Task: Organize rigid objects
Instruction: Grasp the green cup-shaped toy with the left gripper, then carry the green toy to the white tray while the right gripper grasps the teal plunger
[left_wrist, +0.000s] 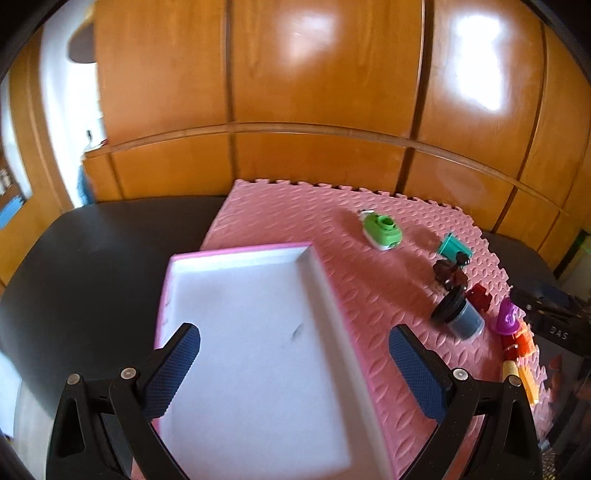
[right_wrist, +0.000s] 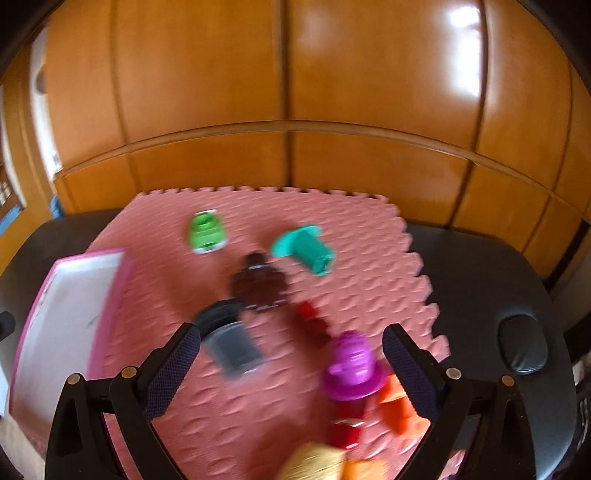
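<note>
While the toys lie close together near the right edge of the mat (right_wrist: 155, 443), a grab for one could knock its neighbour, for example the purple hat (right_wrist: 351, 369) beside the orange block (right_wrist: 397, 408). The blurred right view suggests quick motion, which adds risk. The right gripper (right_wrist: 291, 362) hovers above the hat and jar (right_wrist: 232, 347), jaws wide and empty. The left gripper (left_wrist: 295, 369) hangs over the empty tray (left_wrist: 236, 254) at the mat's left edge, jaws also wide.
</note>
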